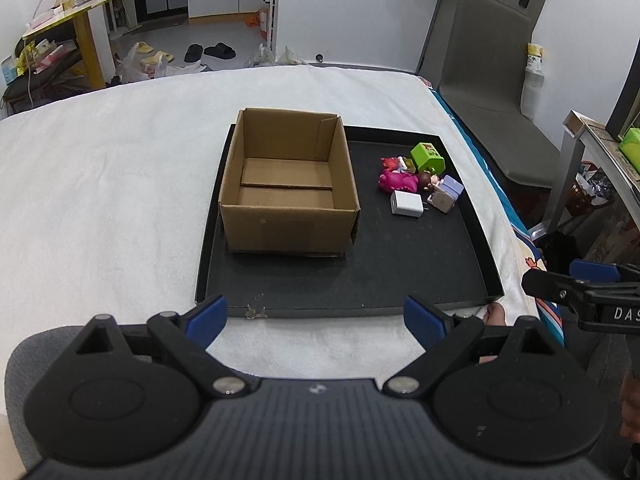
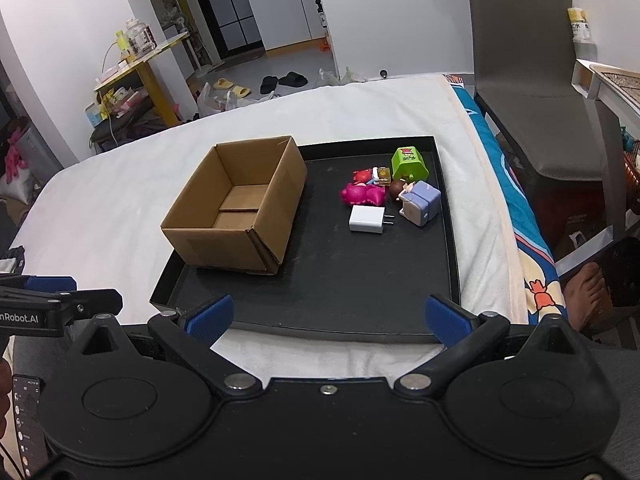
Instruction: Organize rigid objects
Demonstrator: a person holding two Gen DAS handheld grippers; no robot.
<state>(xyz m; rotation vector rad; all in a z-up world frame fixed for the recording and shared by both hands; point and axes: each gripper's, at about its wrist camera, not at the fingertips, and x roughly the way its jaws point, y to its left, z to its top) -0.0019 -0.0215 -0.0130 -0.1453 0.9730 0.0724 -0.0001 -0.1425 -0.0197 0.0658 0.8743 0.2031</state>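
Observation:
An open empty cardboard box (image 1: 288, 184) (image 2: 236, 208) stands on the left half of a black tray (image 1: 400, 272) (image 2: 360, 280). At the tray's far right lie small toys: a green block (image 1: 428, 158) (image 2: 409, 163), a pink figure (image 1: 396, 181) (image 2: 362, 194), a red figure (image 2: 362, 176), a lavender block (image 1: 446, 193) (image 2: 422, 203) and a white charger (image 1: 407, 203) (image 2: 368, 219). My left gripper (image 1: 316, 320) is open and empty before the tray's near edge. My right gripper (image 2: 328, 320) is open and empty, also at the near edge.
The tray lies on a white cloth-covered table (image 1: 100, 184) (image 2: 112, 192). A grey chair (image 1: 500, 80) (image 2: 528, 80) stands at the right. The right gripper shows at the left wrist view's right edge (image 1: 580, 292). A yellow side table (image 1: 80, 12) stands far left.

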